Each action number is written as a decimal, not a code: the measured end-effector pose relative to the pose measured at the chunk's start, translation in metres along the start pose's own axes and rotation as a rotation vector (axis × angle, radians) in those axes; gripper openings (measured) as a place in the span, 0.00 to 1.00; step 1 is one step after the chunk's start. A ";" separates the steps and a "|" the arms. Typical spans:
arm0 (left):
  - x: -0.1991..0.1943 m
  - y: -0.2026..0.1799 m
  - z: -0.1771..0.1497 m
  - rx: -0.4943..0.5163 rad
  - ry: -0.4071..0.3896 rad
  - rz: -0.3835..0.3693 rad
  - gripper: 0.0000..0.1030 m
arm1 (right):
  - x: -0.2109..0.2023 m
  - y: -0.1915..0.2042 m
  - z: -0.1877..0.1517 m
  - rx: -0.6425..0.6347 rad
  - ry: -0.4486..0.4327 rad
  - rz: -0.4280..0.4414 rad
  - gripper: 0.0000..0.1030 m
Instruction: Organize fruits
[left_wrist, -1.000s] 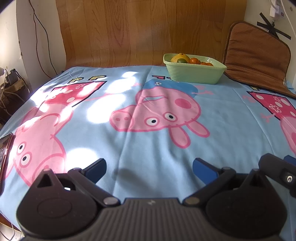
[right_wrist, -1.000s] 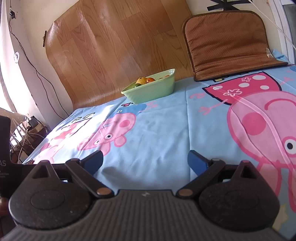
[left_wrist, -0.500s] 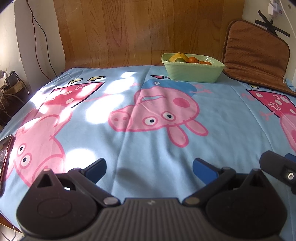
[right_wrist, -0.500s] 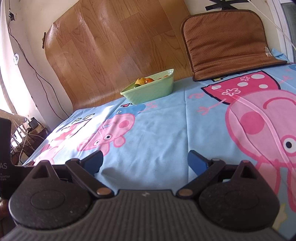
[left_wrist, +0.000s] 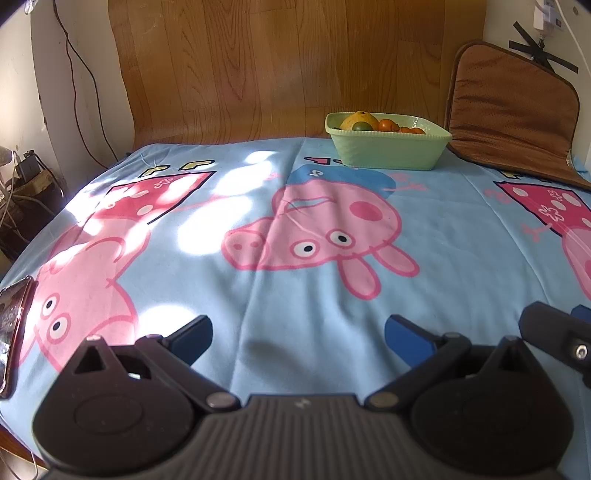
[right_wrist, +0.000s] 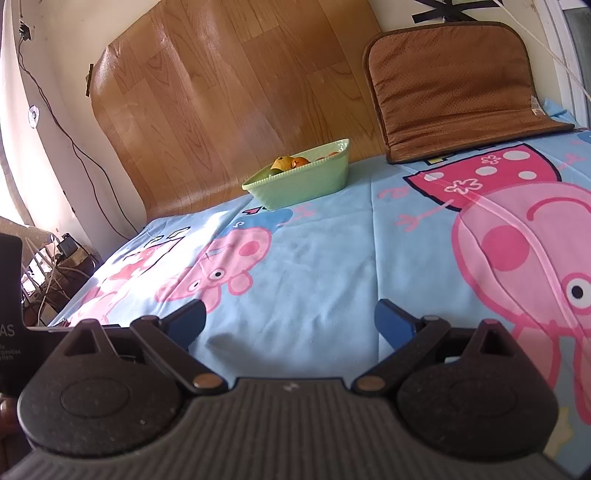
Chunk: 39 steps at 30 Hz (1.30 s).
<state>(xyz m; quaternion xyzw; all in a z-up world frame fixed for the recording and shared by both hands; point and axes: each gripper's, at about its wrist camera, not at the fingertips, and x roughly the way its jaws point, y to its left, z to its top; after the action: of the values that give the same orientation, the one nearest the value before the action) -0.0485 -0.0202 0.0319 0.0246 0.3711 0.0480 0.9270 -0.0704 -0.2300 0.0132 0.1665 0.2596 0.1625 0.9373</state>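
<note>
While both fingers (left_wrist: 298, 338) (right_wrist: 290, 319) gape empty, phone (left_wrist: 11, 325) only in left view.

A blue blanket (left_wrist: 303, 295) printed with pink cartoon pigs covered the whole surface, with bright patches of sunlight toward its left side. A brown cushion (left_wrist: 513, 110) leaned against the wall at the far right corner of the blanket, its lower part lying on the cloth. A sheet of wood-patterned flooring (left_wrist: 280, 66) stood along the far edge. A phone (left_wrist: 11, 325) lay at the near left edge. Black cables (right_wrist: 66, 122) hung down the wall on the left
</note>
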 end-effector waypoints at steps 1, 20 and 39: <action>0.000 0.000 0.000 0.002 -0.001 0.000 1.00 | 0.000 0.000 0.000 0.000 0.000 0.000 0.96; -0.001 -0.005 0.000 0.028 -0.014 -0.005 1.00 | -0.001 -0.001 0.000 0.010 -0.007 -0.006 0.96; -0.001 -0.005 -0.002 0.027 -0.009 -0.011 1.00 | -0.001 -0.001 -0.001 0.012 -0.007 -0.008 0.96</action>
<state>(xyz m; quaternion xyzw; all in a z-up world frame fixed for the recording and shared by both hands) -0.0500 -0.0252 0.0305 0.0352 0.3677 0.0376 0.9285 -0.0711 -0.2307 0.0126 0.1718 0.2581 0.1565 0.9377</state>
